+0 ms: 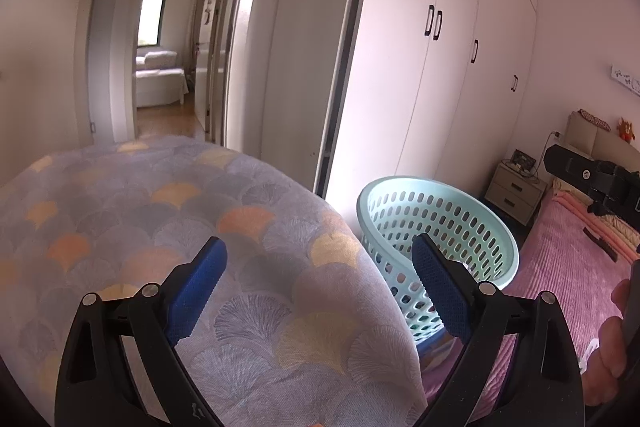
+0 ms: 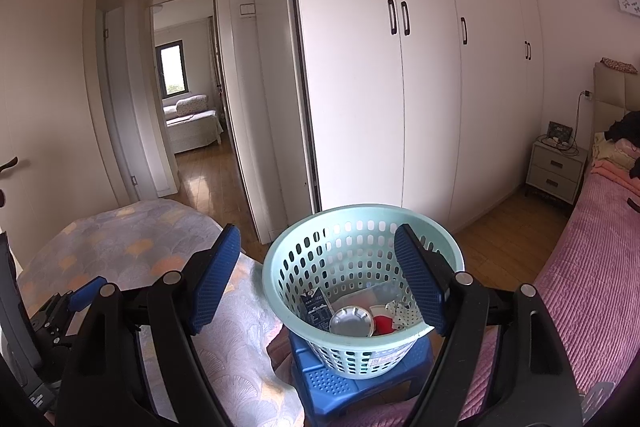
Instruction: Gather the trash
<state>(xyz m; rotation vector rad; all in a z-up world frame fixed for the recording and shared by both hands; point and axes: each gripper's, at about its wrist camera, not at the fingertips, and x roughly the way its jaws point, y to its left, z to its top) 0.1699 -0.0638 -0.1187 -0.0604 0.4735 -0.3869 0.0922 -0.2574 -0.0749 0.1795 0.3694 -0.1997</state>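
A pale green perforated basket (image 2: 320, 259) stands on a blue plastic stool (image 2: 320, 383) beside the bed. Inside it lie a dark carton (image 2: 316, 309), a round metal lid (image 2: 351, 321), a red piece (image 2: 383, 325) and a spotted wrapper (image 2: 402, 311). My right gripper (image 2: 316, 283) is open and empty, hovering just above the basket's near rim. My left gripper (image 1: 320, 291) is open and empty over a scallop-patterned cover (image 1: 160, 211), with the basket (image 1: 472, 227) to its right. The right gripper's body (image 1: 596, 179) shows at the far right of the left wrist view.
A pink bedspread (image 2: 592, 267) lies at the right, with a nightstand (image 2: 556, 171) beyond it. White wardrobe doors (image 2: 400, 87) fill the back wall. An open doorway (image 2: 188, 107) leads to a hallway and another room. Wooden floor (image 2: 492, 231) runs between bed and wardrobe.
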